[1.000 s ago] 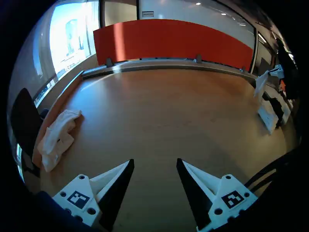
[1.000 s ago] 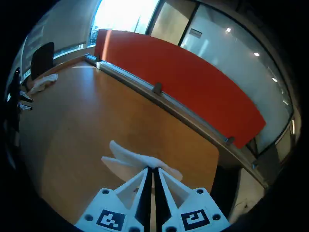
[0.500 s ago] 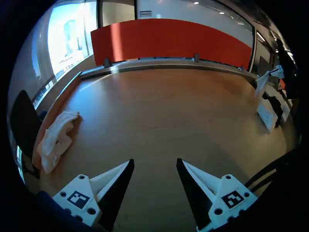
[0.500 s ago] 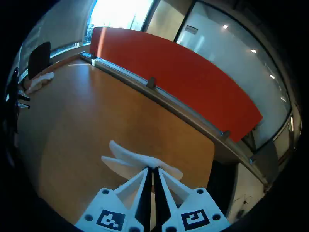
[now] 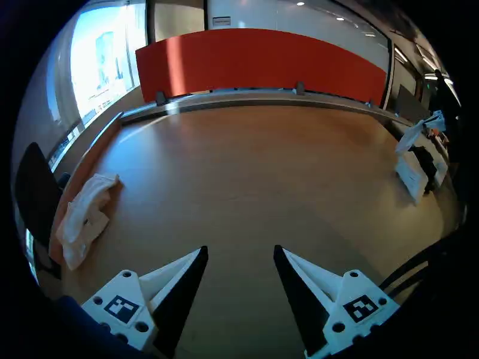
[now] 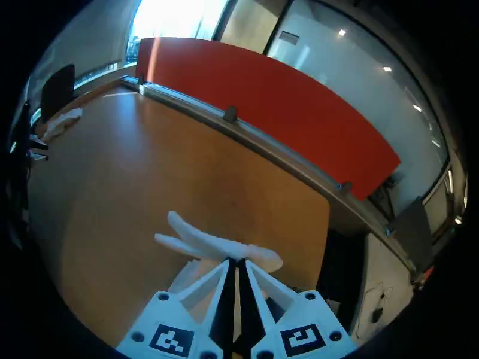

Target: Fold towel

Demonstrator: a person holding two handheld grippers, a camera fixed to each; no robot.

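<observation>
Left gripper view first. A dark chair [image 5: 36,191] stands just off the left edge of the tabletop [image 5: 251,167]. A crumpled towel [image 5: 84,215], white and in a loose heap, lies right on that left edge toward the near-left corner, well apart from your fingers. Your left gripper [image 5: 239,263] is over the near edge. Its jaws are wide apart with nothing between them, just bare wood under the gap. An orange partition [image 5: 257,60] runs along the far edge. At the right edge there are small white shapes [image 5: 413,176]. They're too small to identify.

In the right gripper view, the same chair and crumpled towel show far off at the upper left, by the tabletop's left edge. The partition crosses diagonally behind the far edge. Your right gripper [image 6: 238,263] has its jaws together, clamped on the second towel [image 6: 215,244]. This one is white and bunched, and it fans out past the fingertips, mostly to the left, in a few finger-like folds. It's over the tabletop, near the right edge. There's a pale patch just under it beside the left finger. It's mostly hidden, so I can't tell what it is. The wood between the two towels is bare.
</observation>
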